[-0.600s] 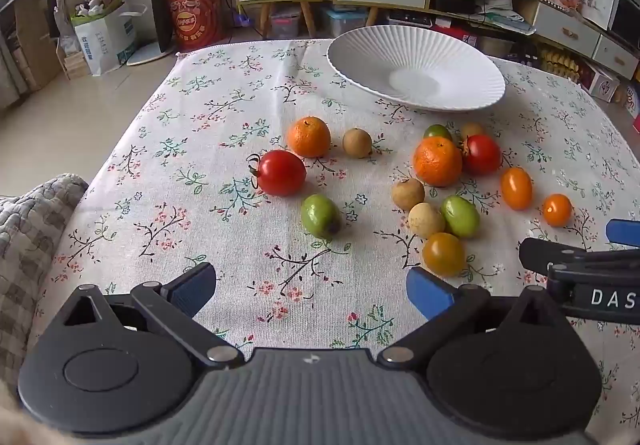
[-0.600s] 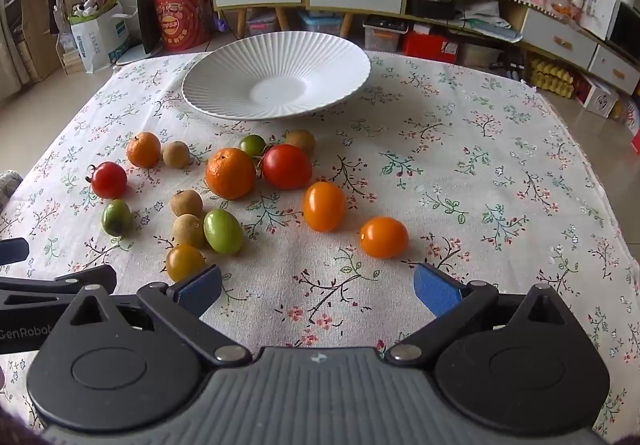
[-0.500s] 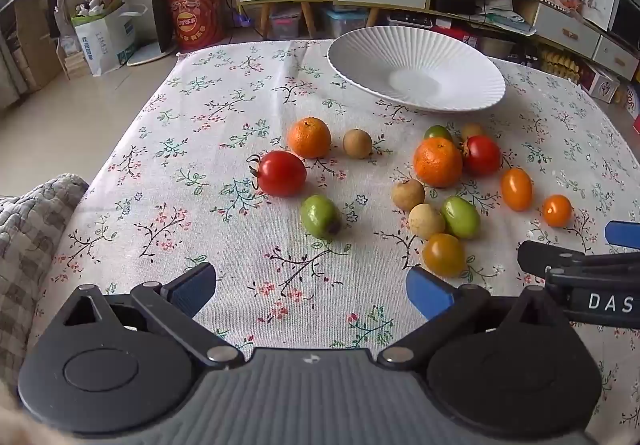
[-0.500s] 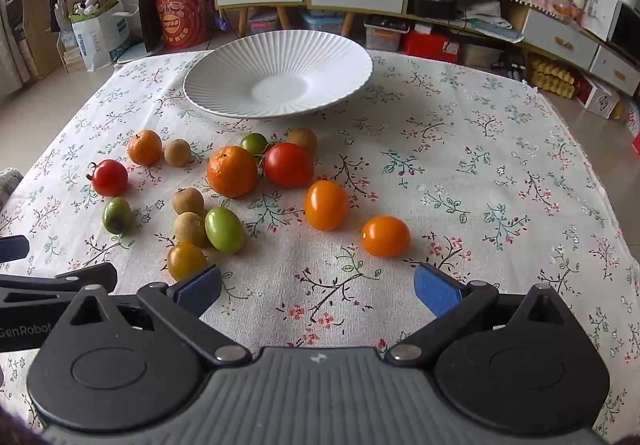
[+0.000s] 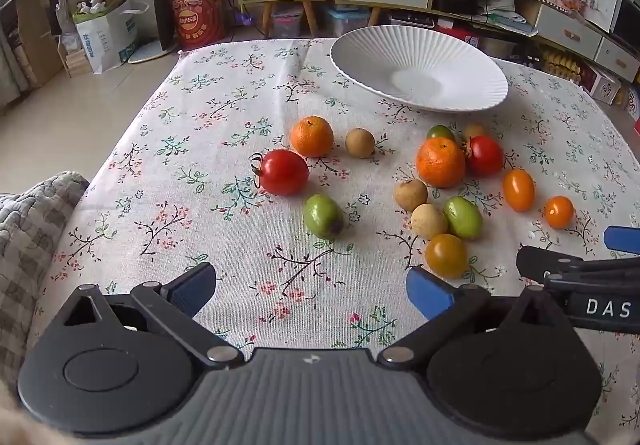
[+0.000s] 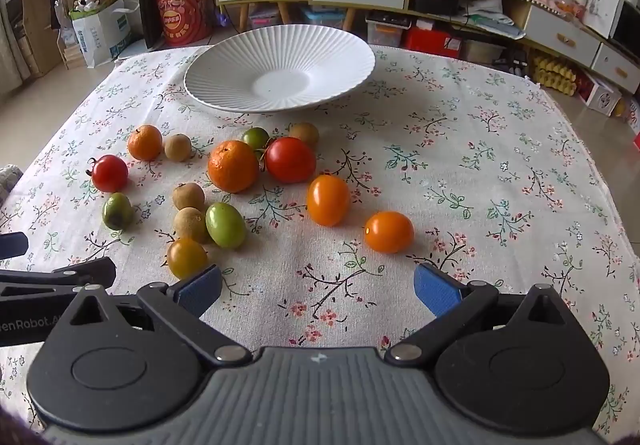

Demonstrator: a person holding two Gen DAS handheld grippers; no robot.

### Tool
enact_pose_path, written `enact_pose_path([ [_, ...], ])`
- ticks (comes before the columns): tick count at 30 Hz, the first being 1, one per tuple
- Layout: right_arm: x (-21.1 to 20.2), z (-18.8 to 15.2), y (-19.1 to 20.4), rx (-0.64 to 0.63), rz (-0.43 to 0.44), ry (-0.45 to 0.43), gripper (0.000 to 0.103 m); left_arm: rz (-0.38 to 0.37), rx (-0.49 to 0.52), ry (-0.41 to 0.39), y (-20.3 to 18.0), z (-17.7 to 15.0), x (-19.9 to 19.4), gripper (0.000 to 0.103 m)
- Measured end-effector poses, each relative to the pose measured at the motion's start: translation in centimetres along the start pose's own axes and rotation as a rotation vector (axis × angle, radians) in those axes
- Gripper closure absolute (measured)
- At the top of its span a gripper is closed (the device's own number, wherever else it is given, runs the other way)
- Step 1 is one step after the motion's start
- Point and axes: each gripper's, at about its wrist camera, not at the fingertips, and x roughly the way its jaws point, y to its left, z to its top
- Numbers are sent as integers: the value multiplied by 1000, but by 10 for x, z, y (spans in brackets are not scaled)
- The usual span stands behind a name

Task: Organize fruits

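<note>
White and ribbed, the plate sits at the far side of the floral tablecloth, with nothing in it. All the fruit lies loose on the cloth nearer the cameras. In the right wrist view, a large orange touches a red tomato; a small green fruit and a brown one sit just behind them, toward the plate. Right of this pair lie two orange tomatoes, an oval one and a rounder one, a little apart from each other. Nearer the left gripper, two brown longan-like fruits, a green oval fruit and a yellow-orange tomato form a tight cluster. Further left, a small orange, a brown fruit, a red tomato with a stem and a green fruit with a dark patch, possibly a bruise, stand spread out.

The left gripper hovers over bare cloth with its blue pads wide apart and nothing between them. The right gripper is likewise spread wide and holds nothing; its left pad is just beside the yellow-orange tomato, though whether they touch is hard to judge. Each gripper appears at the edge of the other's view.
</note>
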Motion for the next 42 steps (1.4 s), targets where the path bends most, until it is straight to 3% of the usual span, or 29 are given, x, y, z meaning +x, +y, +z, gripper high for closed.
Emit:
enact_pose_path([
  [42,0,1,-1,11,4,-4,1,-4,-7,1,1,-1,1,1],
])
